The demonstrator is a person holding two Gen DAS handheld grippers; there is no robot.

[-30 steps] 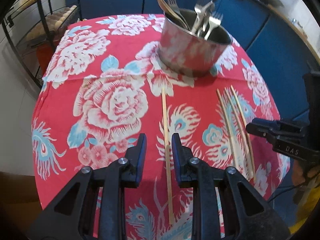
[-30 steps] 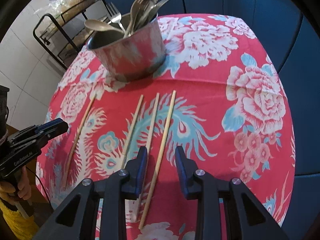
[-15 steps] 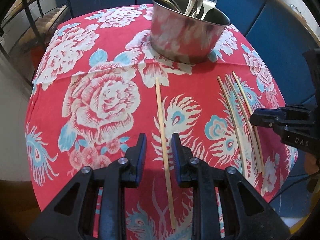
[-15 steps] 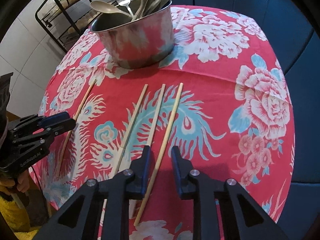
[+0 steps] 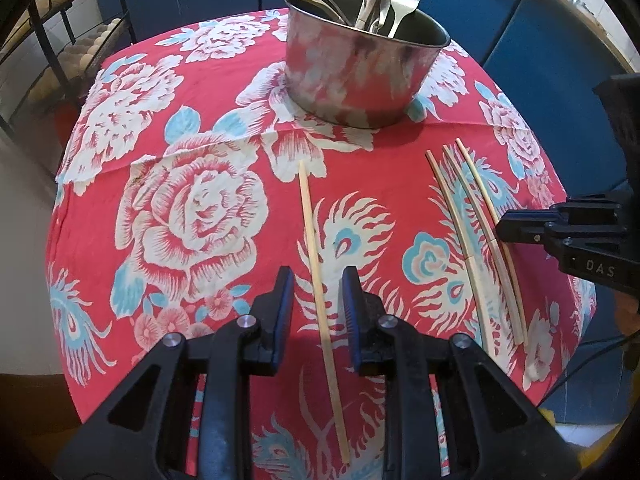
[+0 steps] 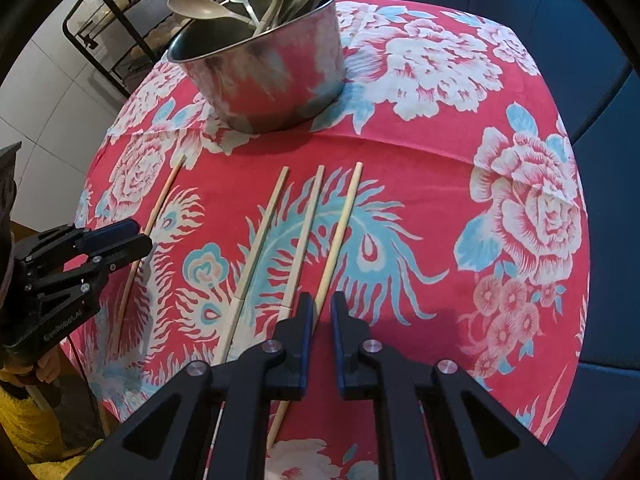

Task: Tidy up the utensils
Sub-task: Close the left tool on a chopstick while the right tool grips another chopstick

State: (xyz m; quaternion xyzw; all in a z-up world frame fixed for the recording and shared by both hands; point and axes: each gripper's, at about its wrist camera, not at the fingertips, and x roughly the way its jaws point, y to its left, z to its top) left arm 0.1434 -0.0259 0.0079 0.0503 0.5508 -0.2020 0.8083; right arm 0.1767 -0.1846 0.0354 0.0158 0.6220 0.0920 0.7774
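Observation:
A steel pot (image 5: pixel 360 76) full of forks and spoons stands at the far side of the red flowered tablecloth (image 5: pixel 192 200); it also shows in the right wrist view (image 6: pixel 268 80). A single chopstick (image 5: pixel 316 256) lies between the fingers of my open left gripper (image 5: pixel 316 292). Three more chopsticks (image 5: pixel 476 232) lie side by side to the right. My right gripper (image 6: pixel 321 316) straddles the rightmost chopstick (image 6: pixel 338 236), its jaws narrowed with a small gap on each side. The other two chopsticks (image 6: pixel 280 236) lie left of it.
A black wire rack (image 5: pixel 52 52) stands past the table's left edge. Blue cabinets (image 5: pixel 520 40) run behind and to the right. The tablecloth drops off at the near edge under both grippers.
Both grippers have come lower and forward over their chopsticks. The right gripper's jaws have narrowed around the rightmost chopstick. The left gripper's opening is unchanged.

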